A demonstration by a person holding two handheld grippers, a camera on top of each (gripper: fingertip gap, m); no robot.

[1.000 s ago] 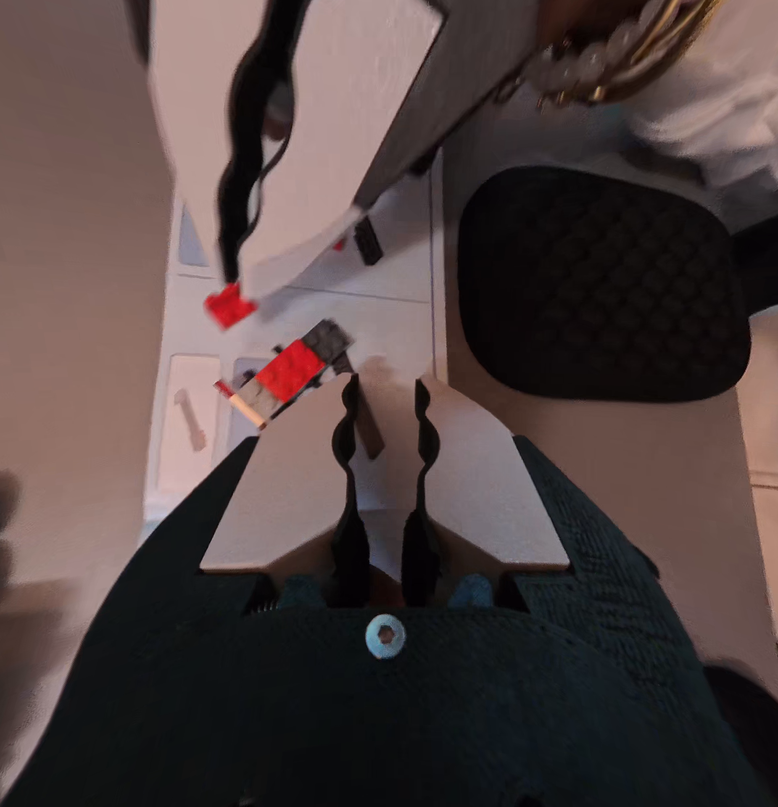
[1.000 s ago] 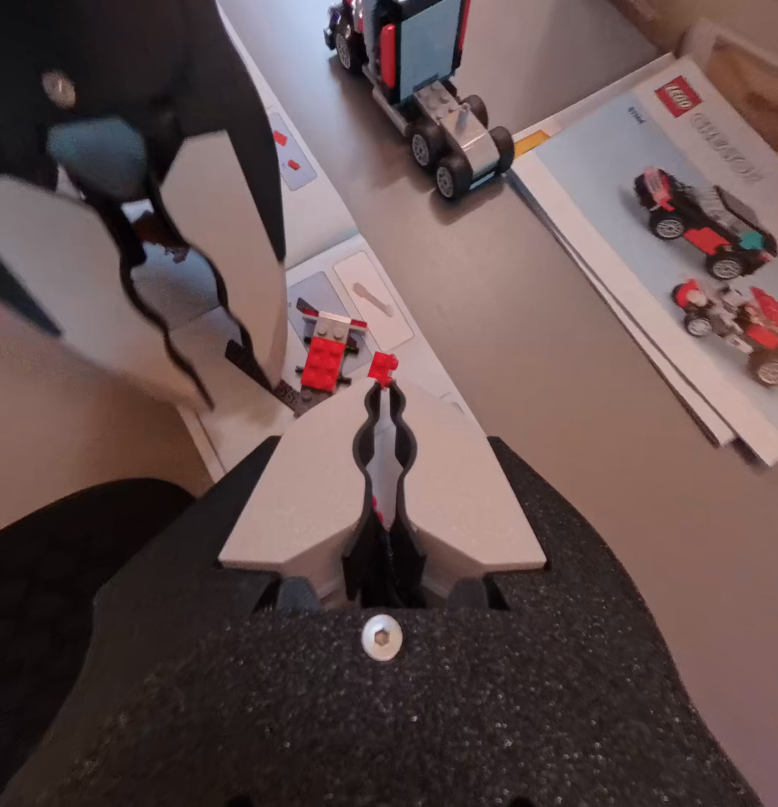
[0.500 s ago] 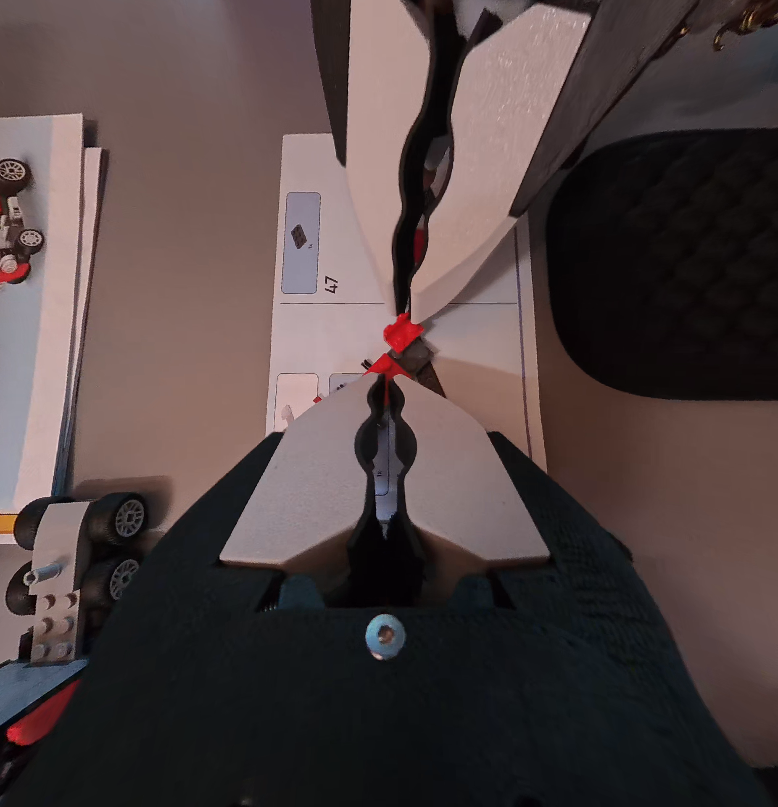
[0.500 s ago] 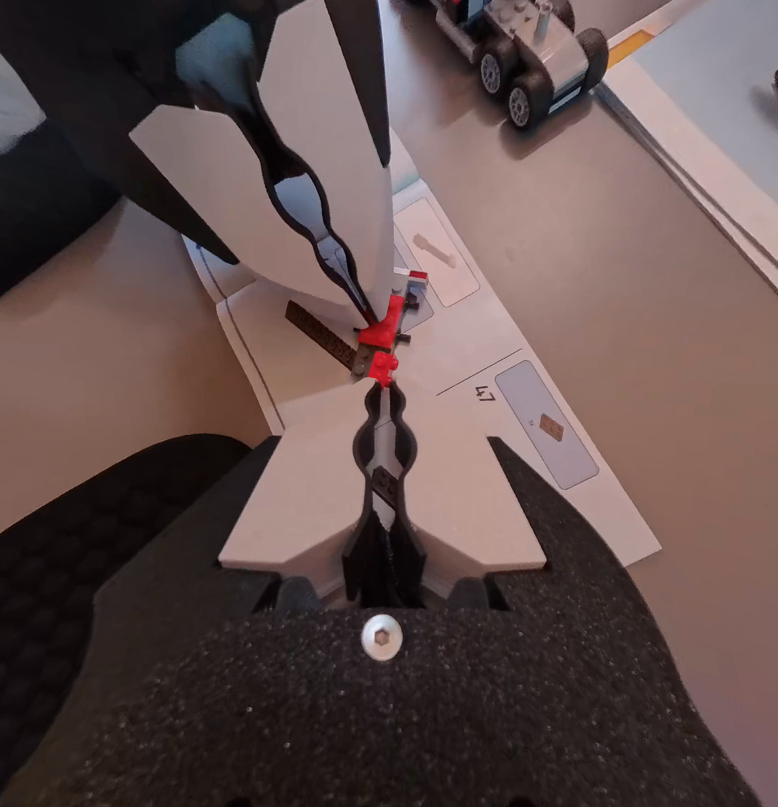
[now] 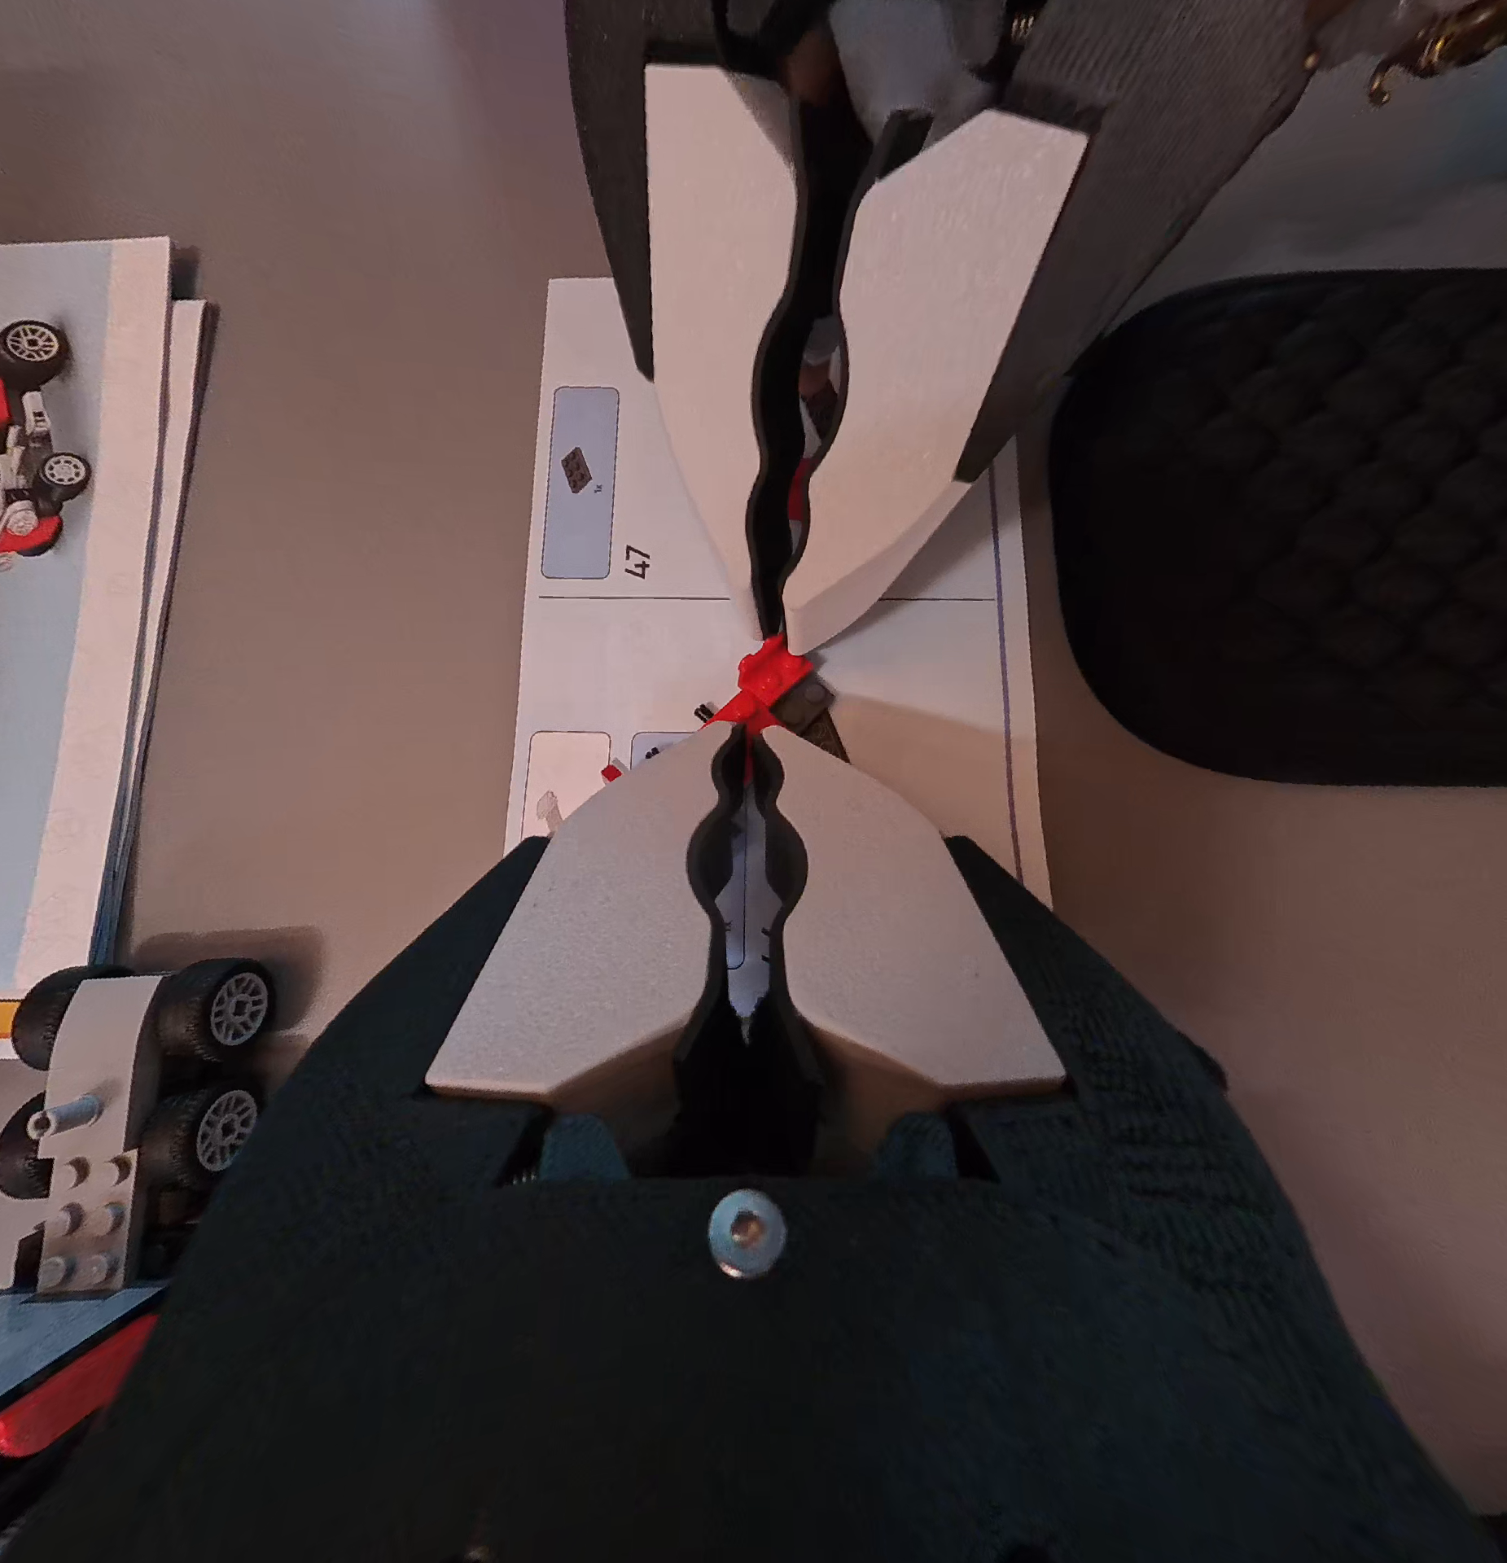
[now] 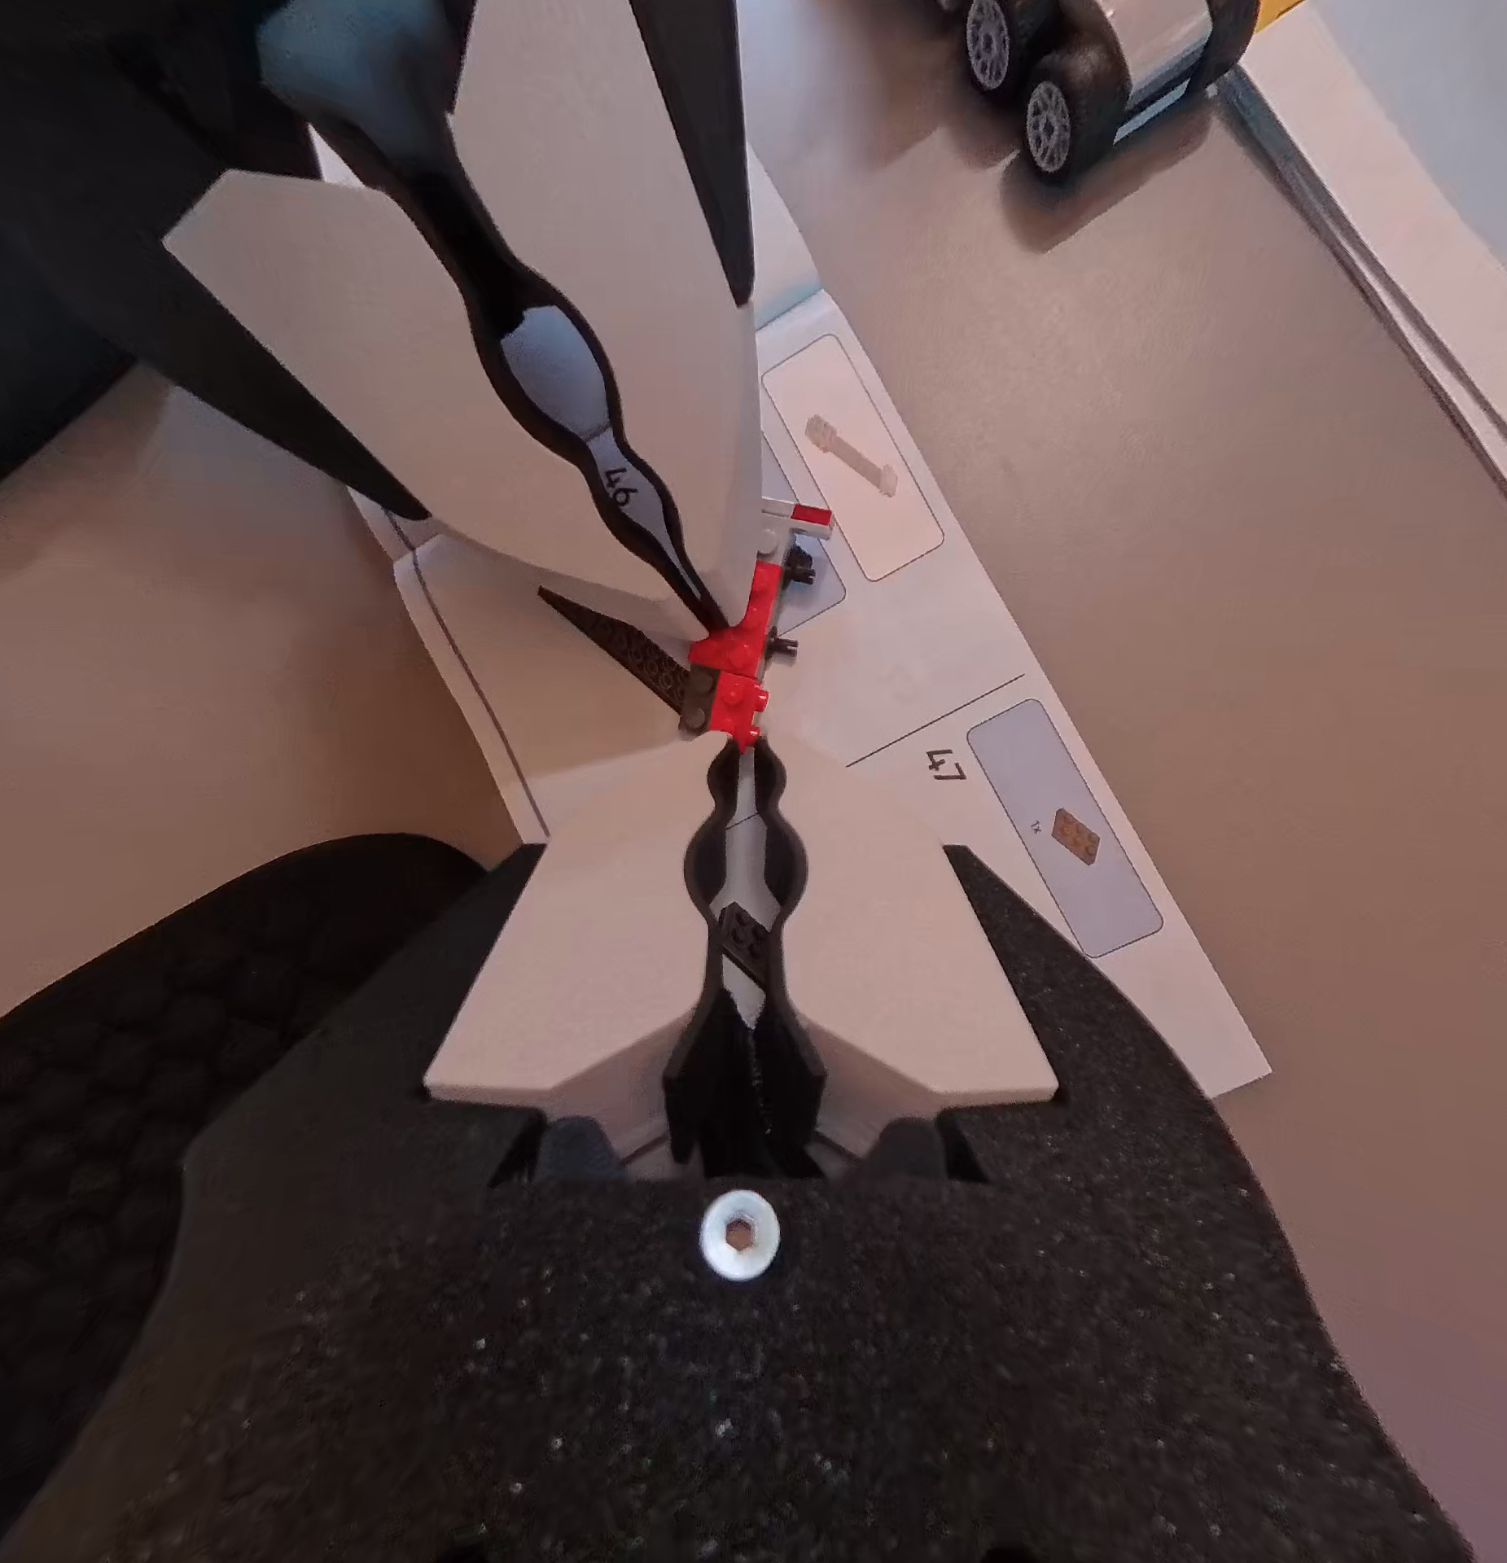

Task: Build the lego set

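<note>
My left gripper (image 5: 745, 737) is shut on the edge of a small lego assembly (image 6: 762, 592) of red, grey and dark plates, and holds it over the instruction sheet (image 5: 648, 651). It enters the right wrist view from above (image 6: 716, 622). My right gripper (image 6: 741, 743) is shut on a small red piece (image 6: 737, 706) that touches the near end of the assembly, beside its dark wedge plate (image 6: 627, 651). In the left wrist view the right gripper (image 5: 775, 638) comes from above with the red piece (image 5: 767, 668) tip to tip with my left gripper.
The instruction sheet (image 6: 902, 677) lies on a tan table. A built grey and black truck (image 5: 115, 1125) stands at the left, also in the right wrist view (image 6: 1071, 93). Booklets (image 5: 73, 592) lie beyond it. A black pad (image 5: 1325, 524) lies right. A loose dark piece (image 6: 745, 939) lies under my right gripper. My two grippers' fingertips are within a few centimetres of each other.
My left gripper has shut on the assembly and lifted it. My right gripper has brought the red piece across until it touches the assembly. Both tips now meet over the sheet.
</note>
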